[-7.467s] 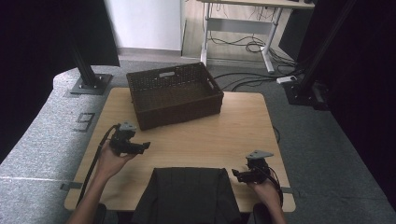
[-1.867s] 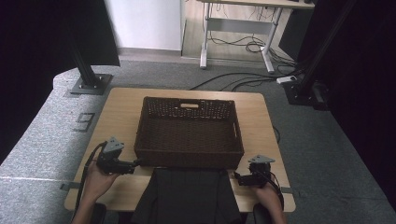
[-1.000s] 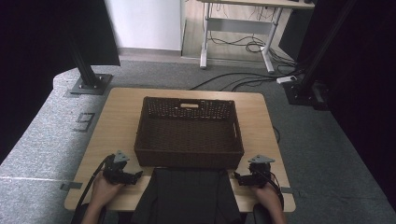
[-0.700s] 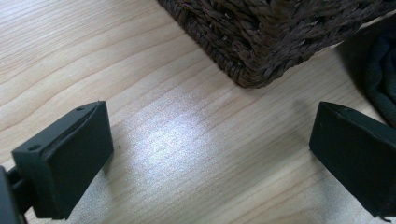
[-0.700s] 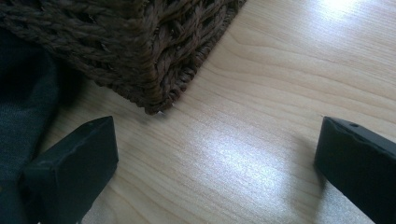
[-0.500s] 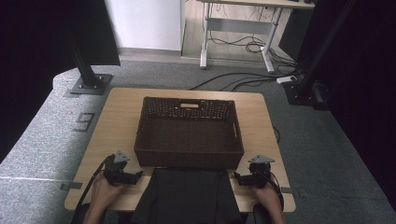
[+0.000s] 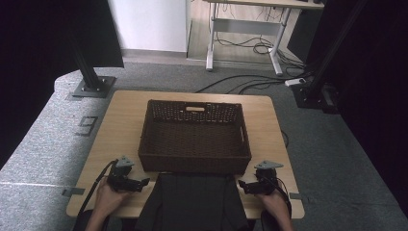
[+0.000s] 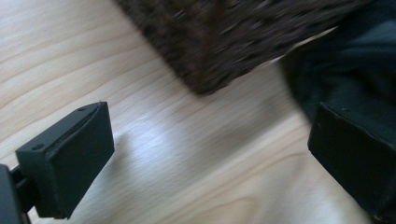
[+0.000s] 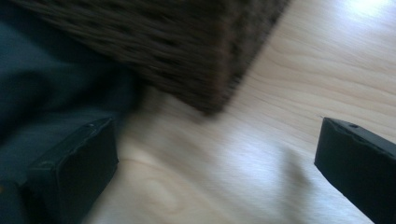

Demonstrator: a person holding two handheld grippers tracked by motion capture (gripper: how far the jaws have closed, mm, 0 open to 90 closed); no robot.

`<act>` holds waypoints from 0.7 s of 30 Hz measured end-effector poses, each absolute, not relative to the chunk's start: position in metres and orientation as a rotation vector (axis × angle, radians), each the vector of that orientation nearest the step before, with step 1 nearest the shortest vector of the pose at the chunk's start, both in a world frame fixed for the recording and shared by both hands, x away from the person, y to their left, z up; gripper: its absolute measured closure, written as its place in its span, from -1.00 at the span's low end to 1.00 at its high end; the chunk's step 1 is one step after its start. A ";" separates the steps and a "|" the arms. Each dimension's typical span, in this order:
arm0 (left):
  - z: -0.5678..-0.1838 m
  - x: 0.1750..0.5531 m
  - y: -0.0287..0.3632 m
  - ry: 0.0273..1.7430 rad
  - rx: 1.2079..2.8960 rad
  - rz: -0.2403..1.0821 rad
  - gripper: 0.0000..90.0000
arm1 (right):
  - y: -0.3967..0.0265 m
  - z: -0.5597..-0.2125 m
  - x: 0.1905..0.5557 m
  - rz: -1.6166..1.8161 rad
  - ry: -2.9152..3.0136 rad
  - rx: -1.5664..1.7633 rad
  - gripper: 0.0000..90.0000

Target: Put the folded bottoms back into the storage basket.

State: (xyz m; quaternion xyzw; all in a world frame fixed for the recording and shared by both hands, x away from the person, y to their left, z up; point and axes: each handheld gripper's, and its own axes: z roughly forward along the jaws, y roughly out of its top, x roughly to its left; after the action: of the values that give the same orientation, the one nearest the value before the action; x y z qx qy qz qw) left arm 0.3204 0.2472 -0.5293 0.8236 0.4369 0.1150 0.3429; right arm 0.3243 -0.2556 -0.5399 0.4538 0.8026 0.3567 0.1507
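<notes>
A dark brown wicker basket [image 7: 195, 137] stands square in the middle of the wooden table [image 7: 120, 120], and its inside looks empty. A dark cloth [image 7: 192, 202] lies at the front edge, right before the basket. My left gripper [image 7: 144, 183] rests left of the cloth, pointing right, open and holding nothing. My right gripper [image 7: 242, 185] rests right of the cloth, pointing left, also open. The left gripper view has the left gripper [image 8: 210, 154] with jaws wide apart, a basket corner [image 8: 219, 46] ahead and the cloth [image 8: 345, 70] at right. The right gripper view mirrors this for the right gripper [image 9: 215, 163]: basket corner [image 9: 177, 51], cloth [image 9: 46, 84].
Bare table strips run along both sides of the basket. Black stand posts [image 7: 89, 72] rise from the floor at the table's far left and far right [image 7: 322, 72]. Cables [image 7: 250, 48] lie on the floor beyond the table, under a desk.
The basket has come from the back of the table, turned askew, to the middle and square. My left gripper has drawn back to the front edge; in the last second nothing moves.
</notes>
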 end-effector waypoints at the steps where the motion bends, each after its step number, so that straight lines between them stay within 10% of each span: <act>1: -0.527 0.317 0.244 1.117 2.124 0.289 -0.98 | -0.254 -0.538 0.322 1.038 2.308 1.296 -1.00; 21: -0.524 0.279 0.177 0.975 2.190 0.198 -1.00 | -0.177 -0.515 0.278 1.111 2.470 1.195 -1.00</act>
State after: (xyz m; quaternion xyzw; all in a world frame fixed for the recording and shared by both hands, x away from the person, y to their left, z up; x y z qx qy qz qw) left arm 0.2790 0.1766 -0.5239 0.8495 0.3780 0.0767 0.3599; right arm 0.2785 -0.1774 -0.5154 0.4022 0.8310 0.3736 0.0906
